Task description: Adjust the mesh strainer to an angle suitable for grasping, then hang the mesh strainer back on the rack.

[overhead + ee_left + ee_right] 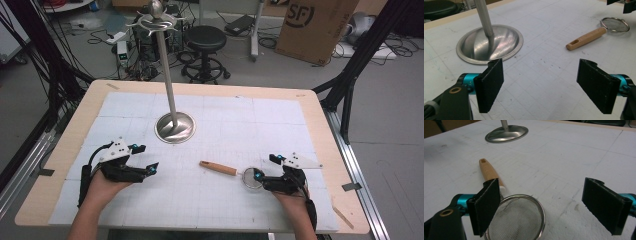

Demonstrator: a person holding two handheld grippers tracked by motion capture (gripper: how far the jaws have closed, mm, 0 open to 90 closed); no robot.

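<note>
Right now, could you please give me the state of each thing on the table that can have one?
Strainer: lying flat on the mat, mesh bowl beneath the right claw, not gripped.
Metal stand: upright, its hooks bare.
Left claw: open, nothing between its jaws.
Right claw: open over the strainer's bowl.

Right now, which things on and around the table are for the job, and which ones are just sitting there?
For the job:
- small mesh strainer with a wooden handle, lying flat
- right gripper, open over its mesh
- left gripper, open, nothing between the jaws
- metal hanging stand, likely

Just sitting there:
- black stool
- cardboard box
</note>
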